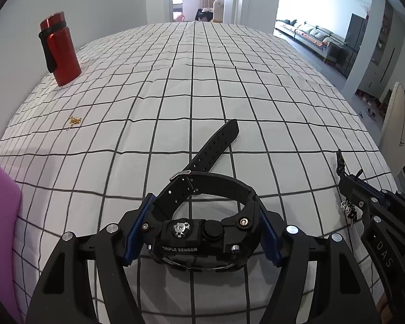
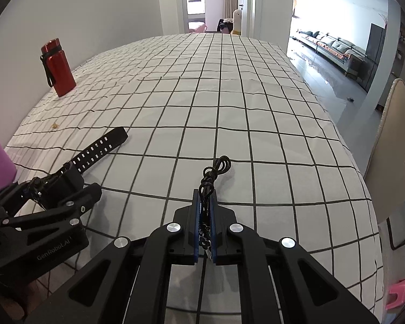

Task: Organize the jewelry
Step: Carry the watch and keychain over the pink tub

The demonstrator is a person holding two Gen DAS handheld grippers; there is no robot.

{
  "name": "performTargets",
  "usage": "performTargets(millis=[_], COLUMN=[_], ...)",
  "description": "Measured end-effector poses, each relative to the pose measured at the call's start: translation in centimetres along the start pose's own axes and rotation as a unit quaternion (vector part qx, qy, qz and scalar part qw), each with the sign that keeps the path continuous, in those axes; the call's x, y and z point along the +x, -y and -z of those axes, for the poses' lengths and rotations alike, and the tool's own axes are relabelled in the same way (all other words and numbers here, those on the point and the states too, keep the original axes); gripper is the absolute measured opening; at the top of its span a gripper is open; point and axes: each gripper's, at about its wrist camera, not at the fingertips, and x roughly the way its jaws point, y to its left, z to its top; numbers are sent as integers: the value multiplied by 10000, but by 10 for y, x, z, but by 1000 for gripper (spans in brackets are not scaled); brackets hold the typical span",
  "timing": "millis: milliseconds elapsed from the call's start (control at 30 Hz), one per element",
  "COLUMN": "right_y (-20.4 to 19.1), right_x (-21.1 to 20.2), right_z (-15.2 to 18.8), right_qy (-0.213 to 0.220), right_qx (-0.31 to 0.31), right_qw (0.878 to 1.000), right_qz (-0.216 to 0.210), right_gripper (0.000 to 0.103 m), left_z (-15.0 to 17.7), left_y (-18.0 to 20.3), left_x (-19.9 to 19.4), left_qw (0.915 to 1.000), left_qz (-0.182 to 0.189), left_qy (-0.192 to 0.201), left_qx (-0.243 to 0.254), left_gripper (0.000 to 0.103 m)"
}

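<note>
Nearest, a black watch (image 1: 202, 232) is clamped in the left hand-held gripper (image 1: 201, 232), its strap trailing onto the checked tabletop (image 1: 256, 94). A black cord necklace (image 2: 212, 178) is pinched by the right hand-held gripper (image 2: 205, 232). Farther left, gold jewelry (image 1: 74, 121) and a red bottle (image 1: 59, 48) are seen.

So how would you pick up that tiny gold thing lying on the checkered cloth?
The gold jewelry piece lies flat in a small bunched heap on the tablecloth, with open cloth all round it. It is probably best pinched from straight above, closing a tool's fingers across the thickest clump, not the thin trailing end. Both tools are full now: the left tool holds the watch, the right tool a black cord necklace.
</note>
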Motion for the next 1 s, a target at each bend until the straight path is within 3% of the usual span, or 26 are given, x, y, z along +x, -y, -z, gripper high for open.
performTargets(millis=[267, 533, 1000], right_y=[-5, -10, -50], right_x=[-32, -90, -215], right_z=[13, 33, 54], right_qy=[89, 224, 587], right_qx=[17, -114, -622], right_qw=[9998, 9992, 9911], right_qz=[-150, -307, -1021], right_gripper=[6, 6, 6], left_z=[10, 31, 71], left_y=[-1, -7, -25], left_x=[-33, -85, -248], left_qw=[9999, 9996, 9952], left_qz=[-14, -56, -331], left_qy=[140, 285, 842], left_qx=[14, -39, -385], left_gripper=[68, 68, 68])
